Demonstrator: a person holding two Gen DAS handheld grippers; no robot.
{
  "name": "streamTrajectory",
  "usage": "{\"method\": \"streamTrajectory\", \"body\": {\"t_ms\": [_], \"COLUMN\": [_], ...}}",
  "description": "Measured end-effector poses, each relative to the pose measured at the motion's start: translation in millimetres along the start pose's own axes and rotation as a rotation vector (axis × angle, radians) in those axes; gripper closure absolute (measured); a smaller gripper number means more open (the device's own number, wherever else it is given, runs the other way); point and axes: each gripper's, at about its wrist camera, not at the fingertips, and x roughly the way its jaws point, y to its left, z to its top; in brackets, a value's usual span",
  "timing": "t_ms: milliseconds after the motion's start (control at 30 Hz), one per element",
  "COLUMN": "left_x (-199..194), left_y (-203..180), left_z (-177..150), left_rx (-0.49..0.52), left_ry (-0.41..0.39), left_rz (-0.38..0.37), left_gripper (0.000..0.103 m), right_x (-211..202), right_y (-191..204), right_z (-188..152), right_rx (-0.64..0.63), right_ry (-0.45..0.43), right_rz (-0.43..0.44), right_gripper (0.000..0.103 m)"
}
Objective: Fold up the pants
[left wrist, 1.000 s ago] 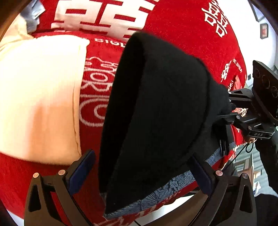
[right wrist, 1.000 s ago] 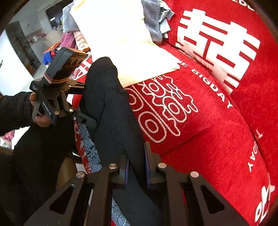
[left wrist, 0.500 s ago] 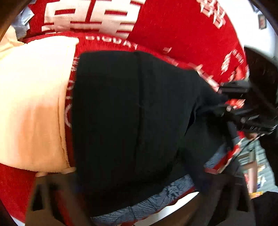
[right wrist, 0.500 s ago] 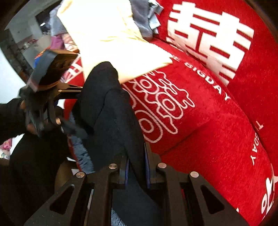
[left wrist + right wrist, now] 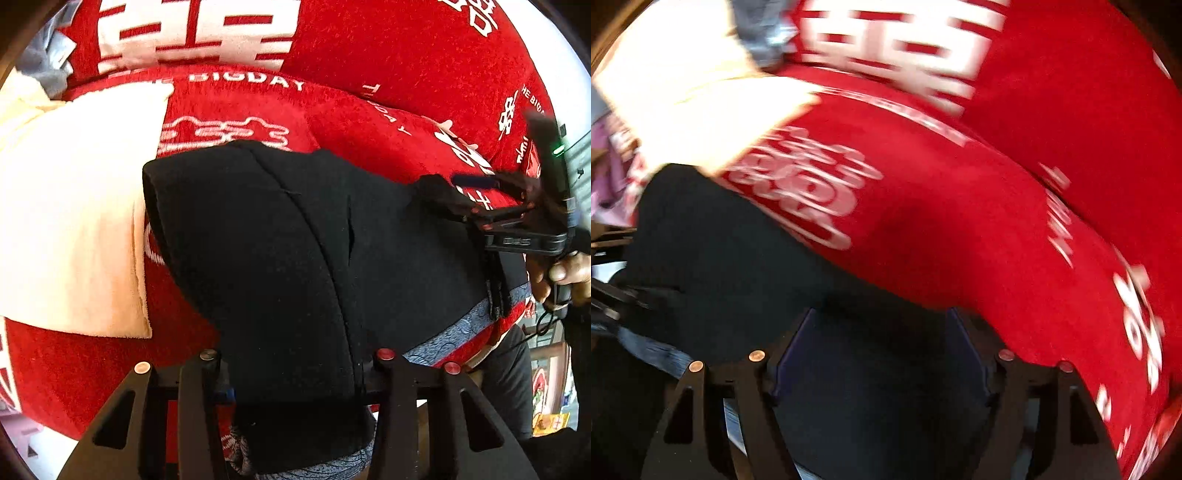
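The black pants point(image 5: 280, 258) were found laid on the red sofa cover point(image 5: 369, 122), clamped between the left gripper point(image 5: 295, 373) fingers. The right gripper point(image 5: 879, 354) was seen spread apart above them.

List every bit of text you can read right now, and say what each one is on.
"BIGDAY": white letters on the red sofa cover, along the seat's back edge.
"HE BIGD", cut off: same cover, far right.
Large white double-happiness character: same cover, on the backrest.
Marking on the right gripper: too blurred to read.
Right wrist view: motion-blurred, unreadable.
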Motion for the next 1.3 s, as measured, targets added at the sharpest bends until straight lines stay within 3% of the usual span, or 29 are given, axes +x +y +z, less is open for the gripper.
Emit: {"method": "streamTrajectory", "body": {"t_ms": [67,167,233,400,667,800,867,967,1100,1200,1267,1300], "left_x": [-6,-20,-32,-50,-58,-62,-63,-66,-68,-65,-62,-60], "left_y": [-8,-26,-36,-59,-92,-116,-130,-154,-186,-216,-242,-257], "left_z": [1,6,9,15,29,32,34,39,42,47,51,53], "left_rx": [0.015,0.036,0.047,0.083,0.122,0.174,0.194,0.224,0.279,0.323,0.363,0.39], "left_ry": [-0.007,-0.029,-0.05,-0.068,-0.076,-0.089,-0.099,-0.109,-0.11,-0.104,-0.105,-0.108], "left_rz": [0.01,0.031,0.038,0.069,0.134,0.16,0.169,0.174,0.201,0.196,0.182,0.171], "left_gripper": [0.059,0.059,0.059,0.059,0.059,0.059,0.059,0.059,0.059,0.059,0.063,0.075], "right_x": [11,22,12,-7,-28,-43,-46,-25,-33,-52,-63,-70], "right_y": [-21,-24,-2,47,61,51,45,42,41,17,-9,-26], "right_z": [-18,-41,-57,-98,-136,-145,-141,-139,-142,-157,-169,-177], "right_rx": [0.082,0.146,0.087,0.013,0.009,0.06,0.083,0.123,0.074,0.109,0.161,0.195], "right_ry": [0.035,0.056,-0.008,-0.027,-0.011,-0.043,-0.092,-0.06,-0.078,-0.119,-0.125,-0.136], "right_rz": [-0.04,0.023,0.002,0.053,0.191,0.293,0.275,0.293,0.298,0.248,0.225,0.218], "right_gripper": [0.027,0.027,0.026,0.015,0.011,0.01,0.01,0.009,0.005,0.005,0.005,0.005]}}
